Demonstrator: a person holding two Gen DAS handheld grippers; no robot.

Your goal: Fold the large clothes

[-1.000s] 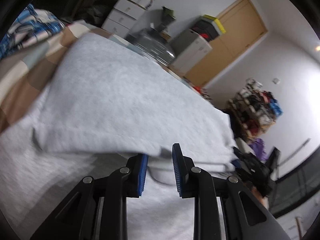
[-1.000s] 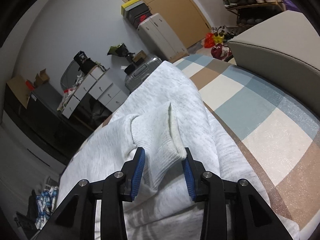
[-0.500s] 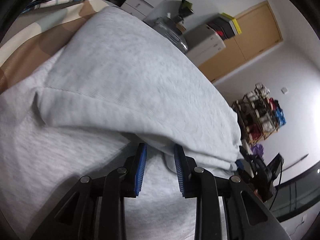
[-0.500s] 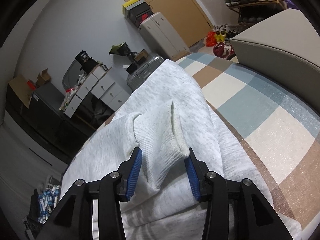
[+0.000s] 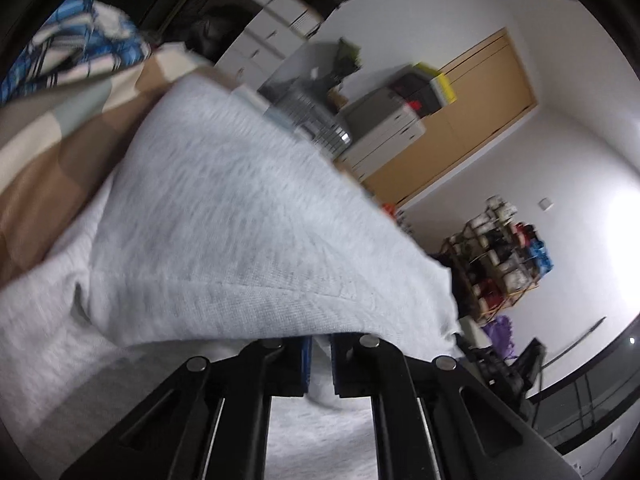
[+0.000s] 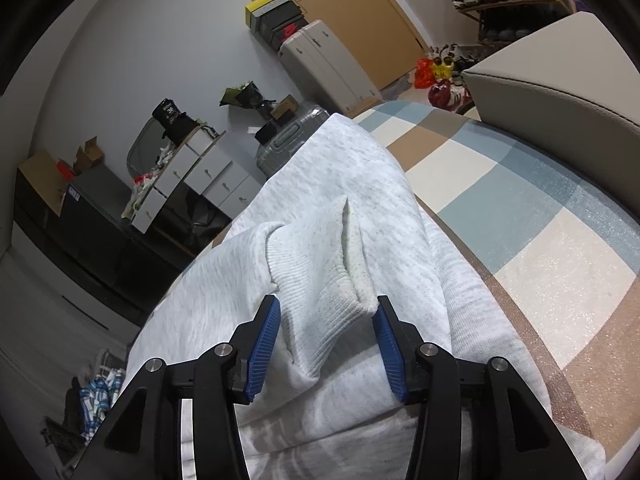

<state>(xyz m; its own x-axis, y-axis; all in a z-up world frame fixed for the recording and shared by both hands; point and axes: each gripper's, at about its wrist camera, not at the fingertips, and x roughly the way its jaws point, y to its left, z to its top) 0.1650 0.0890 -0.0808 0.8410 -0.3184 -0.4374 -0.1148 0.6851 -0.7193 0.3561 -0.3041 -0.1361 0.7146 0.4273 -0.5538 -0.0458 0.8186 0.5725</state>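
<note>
The grey sweatshirt point(image 6: 360, 208) lies on the checked bedspread point(image 6: 520, 208). The left gripper point(image 5: 319, 354) pinches its ribbed hem (fingers nearly together); the right gripper point(image 6: 326, 344) stands wide apart, its fingers point(image 6: 262, 346) flanking the cuff point(image 6: 320, 280), gripping nothing.

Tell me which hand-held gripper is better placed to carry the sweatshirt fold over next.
Left, probably. The left hand-held gripper is nearly shut on a fold of the grey sweatshirt, lifted edge draped over it. The right hand-held gripper is open, only straddling the ribbed cuff.
</note>
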